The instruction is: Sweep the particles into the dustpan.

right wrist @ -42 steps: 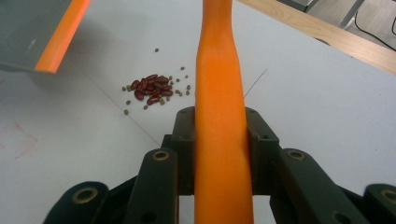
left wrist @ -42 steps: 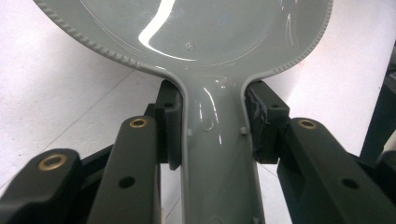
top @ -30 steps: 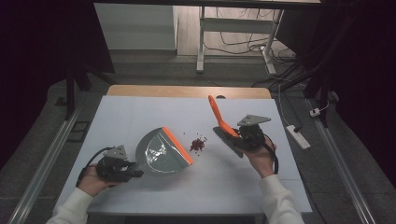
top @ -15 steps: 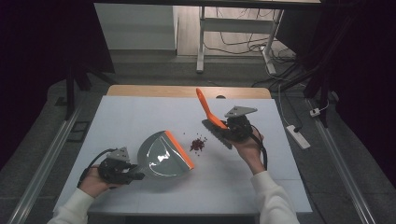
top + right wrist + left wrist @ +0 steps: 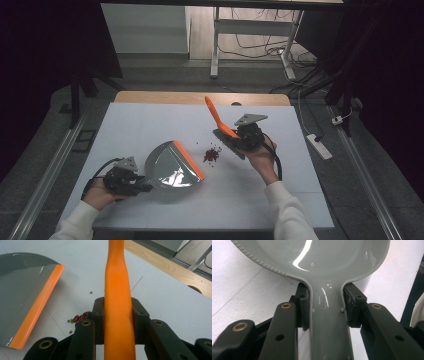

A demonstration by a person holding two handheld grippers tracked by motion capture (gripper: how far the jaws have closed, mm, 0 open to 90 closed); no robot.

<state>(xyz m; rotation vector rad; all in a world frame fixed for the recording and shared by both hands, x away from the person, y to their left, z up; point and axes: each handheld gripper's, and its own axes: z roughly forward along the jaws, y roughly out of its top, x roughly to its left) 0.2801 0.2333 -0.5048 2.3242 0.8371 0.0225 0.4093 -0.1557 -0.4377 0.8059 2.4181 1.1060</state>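
- Left gripper [image 5: 142, 187] clamped on the handle of the grey plastic dustpan [image 5: 172, 165] with orange lip – pan flat on the white table [image 5: 150, 125], lip facing the small pile of red beans [image 5: 212, 154].
- Best kept pressed down, lip tight to the surface.
- Right gripper [image 5: 231, 136] closed on the orange-handled brush [image 5: 220, 119], just right of the beans – short, low strokes toward the lip, no scatter.

A white table [image 5: 150, 125] with a bare wooden strip along its far edge carries a grey dustpan [image 5: 172, 165] with an orange lip at near left. Just right of that lip lies a small pile of red beans [image 5: 212, 154].
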